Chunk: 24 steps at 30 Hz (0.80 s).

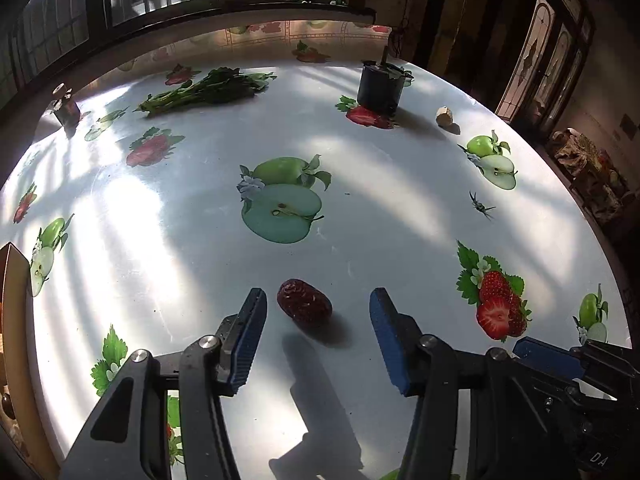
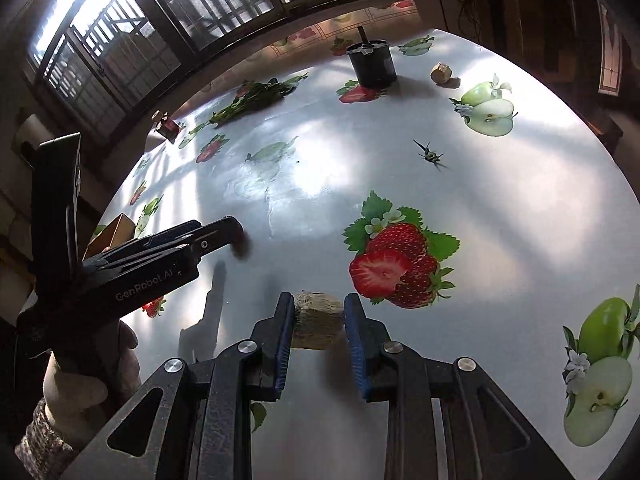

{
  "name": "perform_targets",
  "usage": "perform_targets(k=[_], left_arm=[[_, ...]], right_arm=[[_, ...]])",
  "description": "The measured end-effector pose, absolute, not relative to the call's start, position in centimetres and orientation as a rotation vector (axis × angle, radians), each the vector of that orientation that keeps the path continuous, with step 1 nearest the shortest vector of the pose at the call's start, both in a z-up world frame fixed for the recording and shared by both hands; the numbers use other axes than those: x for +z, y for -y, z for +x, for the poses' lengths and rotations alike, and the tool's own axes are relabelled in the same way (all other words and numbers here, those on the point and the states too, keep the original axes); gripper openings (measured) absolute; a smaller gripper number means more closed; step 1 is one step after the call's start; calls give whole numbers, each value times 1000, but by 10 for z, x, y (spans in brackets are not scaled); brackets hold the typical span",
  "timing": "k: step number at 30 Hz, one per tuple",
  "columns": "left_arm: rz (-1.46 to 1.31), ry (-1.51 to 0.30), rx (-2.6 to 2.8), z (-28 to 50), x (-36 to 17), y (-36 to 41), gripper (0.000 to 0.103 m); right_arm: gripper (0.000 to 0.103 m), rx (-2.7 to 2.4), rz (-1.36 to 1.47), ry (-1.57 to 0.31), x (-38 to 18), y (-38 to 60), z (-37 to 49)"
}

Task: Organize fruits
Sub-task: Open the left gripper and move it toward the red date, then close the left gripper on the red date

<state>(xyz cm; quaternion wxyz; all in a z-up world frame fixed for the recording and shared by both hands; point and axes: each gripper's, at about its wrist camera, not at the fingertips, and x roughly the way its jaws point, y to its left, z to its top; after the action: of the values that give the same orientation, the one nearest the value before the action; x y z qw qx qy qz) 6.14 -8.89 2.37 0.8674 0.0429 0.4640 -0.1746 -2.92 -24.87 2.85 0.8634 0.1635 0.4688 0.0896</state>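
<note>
Currently, left gripper (image 1: pixel 318 300), lower centre: jaws wide, straddling red date (image 1: pixel 305 303) on surface (image 1: pixel 360 184). Right gripper (image 2: pixel 316 312) clamps tan chunk (image 2: pixel 318 325). Advice: centre date, close gently.

The left tongs (image 1: pixel 318 300) stand spread wide around a wrinkled dark-red oval date (image 1: pixel 305 302) lying on the glossy white fruit-printed table (image 1: pixel 360 200), blue pads apart from it.

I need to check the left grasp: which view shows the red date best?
Left wrist: the red date lies unobstructed on the table between the left gripper's open fingers. The right wrist view shows only a dark blur at that gripper's tip.
</note>
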Motion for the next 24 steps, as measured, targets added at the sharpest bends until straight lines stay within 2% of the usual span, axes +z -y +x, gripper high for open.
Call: perform_targets(k=[2, 3, 5, 9, 18, 24], left_arm=[[88, -983, -365, 62, 19, 90, 43], [95, -991, -368, 62, 16, 91, 29], [107, -977, -371, 59, 13, 91, 28], [121, -963, -377, 53, 13, 91, 28], [117, -922, -356, 21, 39, 66, 28], [46, -890, -339, -13, 68, 25, 28]], right_arm=[[28, 193, 331, -984, 27, 249, -30], [28, 192, 328, -981, 26, 250, -30], [28, 186, 318, -980, 25, 249, -31], [39, 177, 304, -1000, 18, 246, -30], [38, 148, 263, -995, 20, 239, -43], [38, 168, 268, -949, 43, 227, -57]])
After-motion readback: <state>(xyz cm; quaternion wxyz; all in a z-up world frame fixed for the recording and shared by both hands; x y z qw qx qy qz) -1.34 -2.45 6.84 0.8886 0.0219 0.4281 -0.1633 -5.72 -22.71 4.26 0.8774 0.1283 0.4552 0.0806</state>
